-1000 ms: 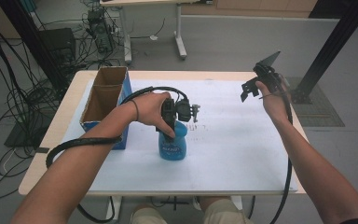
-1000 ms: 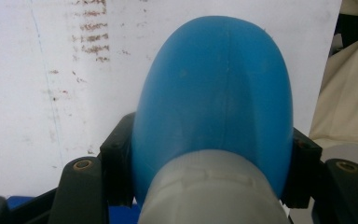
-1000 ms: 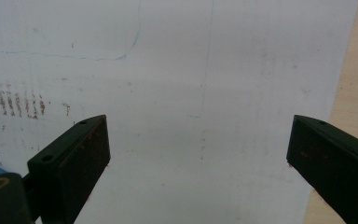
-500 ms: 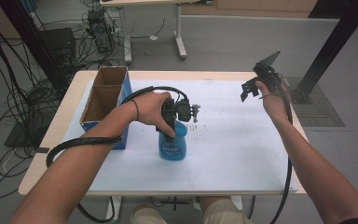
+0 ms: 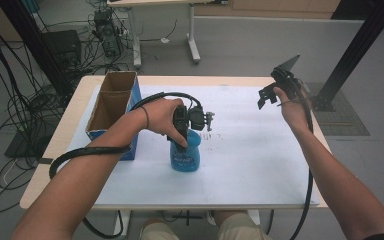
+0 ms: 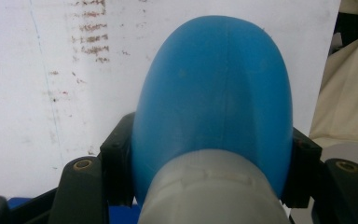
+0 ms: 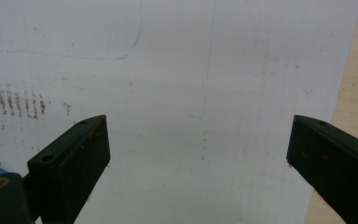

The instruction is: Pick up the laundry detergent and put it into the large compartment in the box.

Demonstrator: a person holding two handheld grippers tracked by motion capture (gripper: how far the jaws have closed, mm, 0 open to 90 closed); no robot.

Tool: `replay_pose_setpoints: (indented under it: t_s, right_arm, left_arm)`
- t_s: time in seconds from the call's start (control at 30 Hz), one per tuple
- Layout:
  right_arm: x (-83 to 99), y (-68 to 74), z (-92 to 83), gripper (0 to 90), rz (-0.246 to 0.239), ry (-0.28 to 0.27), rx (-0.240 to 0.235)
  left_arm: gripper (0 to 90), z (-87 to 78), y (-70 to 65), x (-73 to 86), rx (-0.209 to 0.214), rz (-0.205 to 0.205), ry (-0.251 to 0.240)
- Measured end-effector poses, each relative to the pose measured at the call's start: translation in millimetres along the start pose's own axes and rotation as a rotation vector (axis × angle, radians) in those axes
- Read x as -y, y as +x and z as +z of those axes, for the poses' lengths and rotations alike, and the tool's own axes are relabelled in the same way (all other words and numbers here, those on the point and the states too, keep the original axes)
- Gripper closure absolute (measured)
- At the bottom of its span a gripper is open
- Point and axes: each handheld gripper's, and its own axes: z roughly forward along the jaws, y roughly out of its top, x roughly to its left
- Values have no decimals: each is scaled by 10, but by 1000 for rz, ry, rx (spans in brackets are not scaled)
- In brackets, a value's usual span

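Note:
A blue plastic bottle [image 5: 185,154] stands upright on the white sheet [image 5: 250,165] near the table's middle. My left gripper [image 5: 184,136] comes down on its upper part from above and is shut on it. In the left gripper view the bottle [image 6: 214,88] sits between both black pads [image 6: 116,163], which press on its sides below a pale grey cap. My right gripper [image 5: 267,98] hangs in the air over the far right of the table, apart from the bottle. Its jaws [image 7: 198,144] stand wide open with nothing between them, over bare white sheet.
An open cardboard box with blue sides [image 5: 111,102] stands at the table's left, close to my left forearm. The sheet carries faint reddish marks [image 7: 21,105]. The wooden table edge [image 5: 325,150] runs along the right. Cables and stands lie on the floor beyond.

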Motion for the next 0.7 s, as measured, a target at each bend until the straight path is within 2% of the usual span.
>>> replay_pose_setpoints:
  t_s: [0.23, 0.7]
  right_arm:
    - [1, 0, 2, 58, 0, -1, 2]
    - [8, -14, -5, 58, 2, -3, 1]
  left_arm:
    - [370, 5, -9, 11, -3, -4, -6]
    - [372, 0, -3, -35, 1, 2, 14]
